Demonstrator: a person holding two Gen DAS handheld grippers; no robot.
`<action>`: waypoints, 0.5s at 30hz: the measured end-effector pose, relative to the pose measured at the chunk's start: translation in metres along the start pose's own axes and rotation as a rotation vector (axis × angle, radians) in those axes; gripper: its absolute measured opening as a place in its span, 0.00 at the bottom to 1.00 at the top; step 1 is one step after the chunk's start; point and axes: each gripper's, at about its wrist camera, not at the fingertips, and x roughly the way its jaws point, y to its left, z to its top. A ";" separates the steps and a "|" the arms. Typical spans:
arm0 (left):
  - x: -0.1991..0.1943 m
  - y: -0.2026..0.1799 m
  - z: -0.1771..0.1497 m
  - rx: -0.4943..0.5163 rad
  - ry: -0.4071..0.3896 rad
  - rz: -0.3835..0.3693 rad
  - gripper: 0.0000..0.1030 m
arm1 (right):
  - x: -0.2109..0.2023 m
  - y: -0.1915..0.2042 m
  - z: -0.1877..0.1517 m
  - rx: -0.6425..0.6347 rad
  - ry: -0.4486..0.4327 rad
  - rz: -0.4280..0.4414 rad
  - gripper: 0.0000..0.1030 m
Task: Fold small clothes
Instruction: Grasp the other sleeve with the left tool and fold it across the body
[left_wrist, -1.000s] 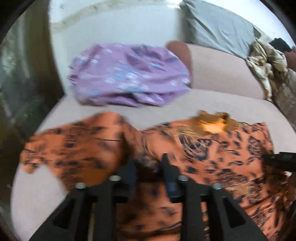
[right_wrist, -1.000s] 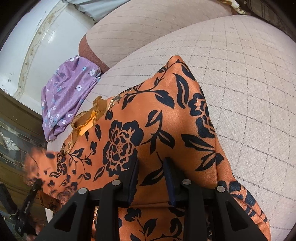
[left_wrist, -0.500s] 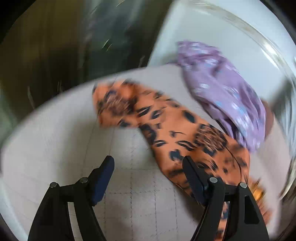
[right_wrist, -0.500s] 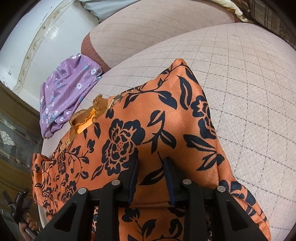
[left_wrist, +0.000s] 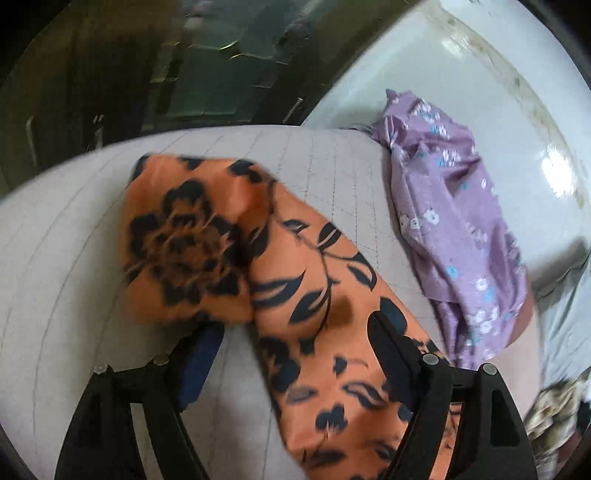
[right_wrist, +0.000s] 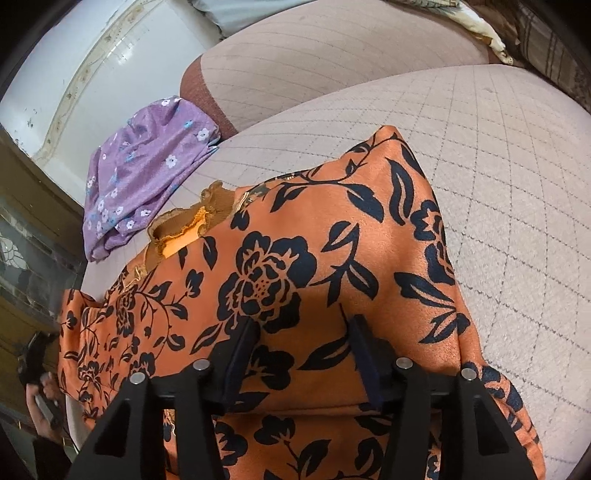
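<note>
you see satiny orange cloth (right_wrist: 295, 258) with a soft sheen, a matt quilted sofa cushion (right_wrist: 517, 177), thin purple floral fabric (left_wrist: 450, 236), and matt black plastic tools.

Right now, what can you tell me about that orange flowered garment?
The orange garment looks like satin, printed with dark navy flowers and leaves, with a frilled mustard neckline. It lies spread on the quilted beige cushion, one end folded over on itself. The purple floral cloth lies apart from it.
</note>
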 end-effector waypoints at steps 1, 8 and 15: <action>0.006 -0.008 0.001 0.046 0.004 0.032 0.55 | 0.000 0.000 0.000 0.000 -0.002 0.000 0.56; -0.019 -0.052 -0.007 0.252 -0.066 0.137 0.08 | -0.002 0.004 0.001 -0.026 -0.020 -0.042 0.35; -0.111 -0.203 -0.103 0.676 -0.207 -0.098 0.08 | -0.015 -0.015 0.012 0.092 -0.031 0.004 0.28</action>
